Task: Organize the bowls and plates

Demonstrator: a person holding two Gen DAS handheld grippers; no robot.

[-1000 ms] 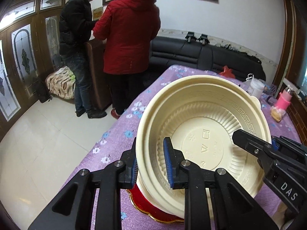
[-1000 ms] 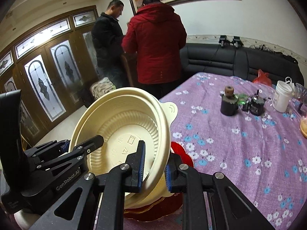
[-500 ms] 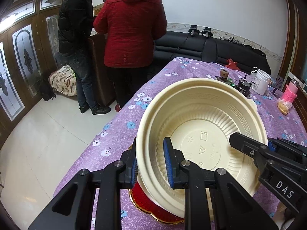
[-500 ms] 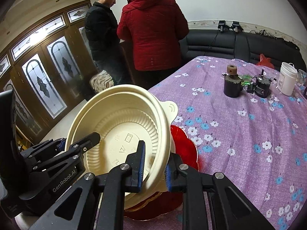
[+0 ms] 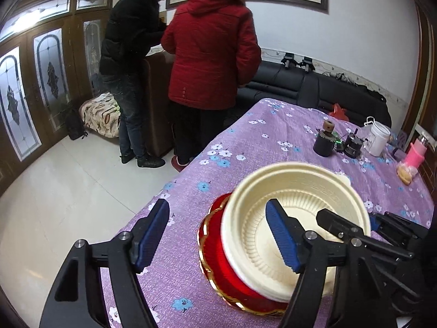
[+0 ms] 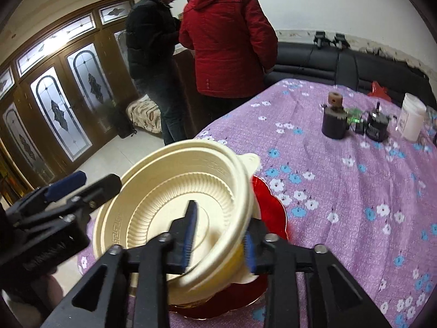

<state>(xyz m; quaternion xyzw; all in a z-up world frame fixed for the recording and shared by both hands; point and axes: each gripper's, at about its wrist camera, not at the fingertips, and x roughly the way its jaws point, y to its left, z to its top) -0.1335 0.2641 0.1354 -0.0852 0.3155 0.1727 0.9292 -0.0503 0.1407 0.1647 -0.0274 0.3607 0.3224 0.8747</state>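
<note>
A cream plastic bowl (image 5: pixel 295 218) rests on a stack in a red gold-rimmed plate (image 5: pixel 218 251) near the table's front edge. My left gripper (image 5: pixel 218 235) is open; one finger hangs inside the bowl, the other stands out to the left, nothing held. In the right wrist view the bowl (image 6: pixel 177 199) sits tilted on the red plate (image 6: pixel 269 207). My right gripper (image 6: pixel 218 232) is open, its fingers straddling the bowl's near rim with a gap on both sides.
A purple flowered tablecloth (image 5: pixel 259 142) covers the table. At its far end stand dark jars (image 5: pixel 323 142), a white tub (image 5: pixel 378 139) and a pink cup (image 5: pixel 415 154). Two people (image 5: pixel 213 54) stand by the table's far left corner. A black sofa (image 5: pixel 314 87) is behind.
Both grippers have opened and let go of the bowl's rim. The bowl has dropped onto the stack on the red plate. Both grippers have pulled back a little.
</note>
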